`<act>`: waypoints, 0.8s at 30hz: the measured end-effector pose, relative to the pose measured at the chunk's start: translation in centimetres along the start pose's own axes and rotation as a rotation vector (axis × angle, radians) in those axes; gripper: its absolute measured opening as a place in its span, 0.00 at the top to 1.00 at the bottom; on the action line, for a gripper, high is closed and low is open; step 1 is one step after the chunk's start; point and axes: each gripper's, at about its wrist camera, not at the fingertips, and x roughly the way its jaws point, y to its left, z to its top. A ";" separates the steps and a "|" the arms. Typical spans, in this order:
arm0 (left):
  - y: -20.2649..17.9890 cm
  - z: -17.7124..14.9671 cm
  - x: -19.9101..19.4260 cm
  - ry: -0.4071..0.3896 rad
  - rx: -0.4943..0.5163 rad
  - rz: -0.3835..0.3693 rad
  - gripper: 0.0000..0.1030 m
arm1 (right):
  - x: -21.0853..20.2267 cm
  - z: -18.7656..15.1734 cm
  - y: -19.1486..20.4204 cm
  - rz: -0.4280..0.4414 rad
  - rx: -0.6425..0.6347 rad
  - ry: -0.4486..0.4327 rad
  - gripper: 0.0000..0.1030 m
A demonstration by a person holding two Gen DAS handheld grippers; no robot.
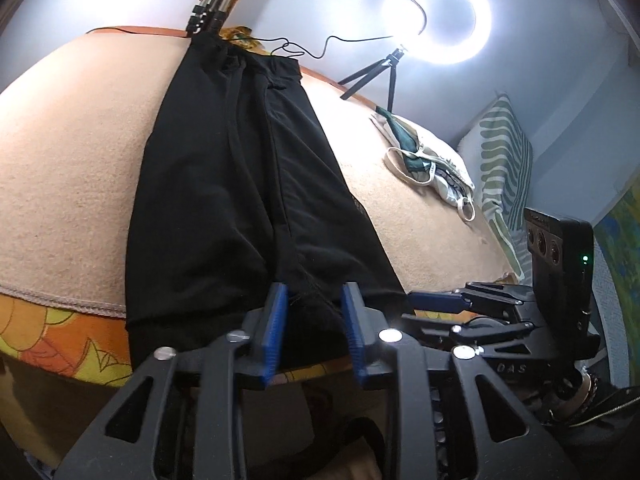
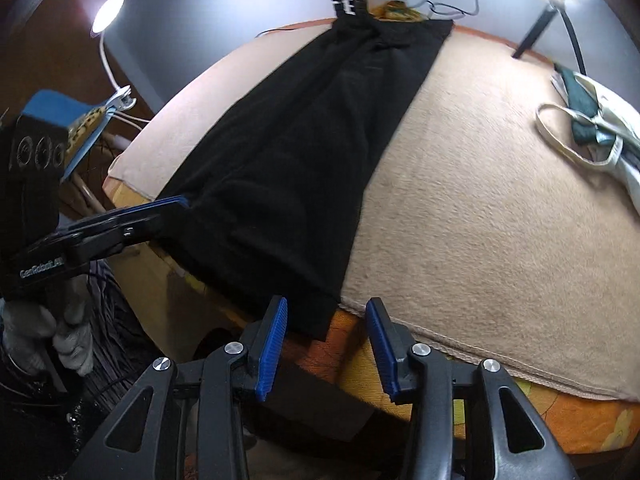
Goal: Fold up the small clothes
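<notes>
- Black fabric is the thing in hand: the black garment (image 1: 248, 184) lies stretched lengthwise on the tan blanket (image 1: 68, 184) that covers the bed, its near hem hanging a little past the blanket's edge toward both grippers
- Left gripper (image 1: 314, 336): jaws apart, with the near hem between the blue pads; in the right wrist view it seems to reach the cloth's left corner, but I cannot tell whether the pads press on it yet
- Right gripper (image 2: 326, 344): jaws apart, holding nothing; the hem's right corner sits just beside its left pad, partly in the gap
- Risk, as I judge it: if one side closes on a single layer or only on the corner's very edge, the cloth may slip out when lifted and the fold may come out skewed
- Closing low could also pinch the blanket with the hem and drag it along
- Uneven lifting may bunch the loose fabric, and a wide sweep could disturb the pale garment (image 2: 600, 140) lying well apart on the right
</notes>
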 end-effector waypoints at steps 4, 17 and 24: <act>0.1 -0.1 0.2 -0.004 0.003 -0.016 0.94 | 0.3 -0.1 1.9 -0.089 -0.094 -0.007 0.94; 1.6 -1.5 -1.1 0.018 -0.028 0.042 0.94 | -3.9 -1.5 5.5 -0.125 -0.311 -0.058 0.65; 0.9 -1.9 -4.2 -0.086 0.014 0.079 0.93 | -2.3 5.7 -3.5 -0.021 0.058 -0.130 0.63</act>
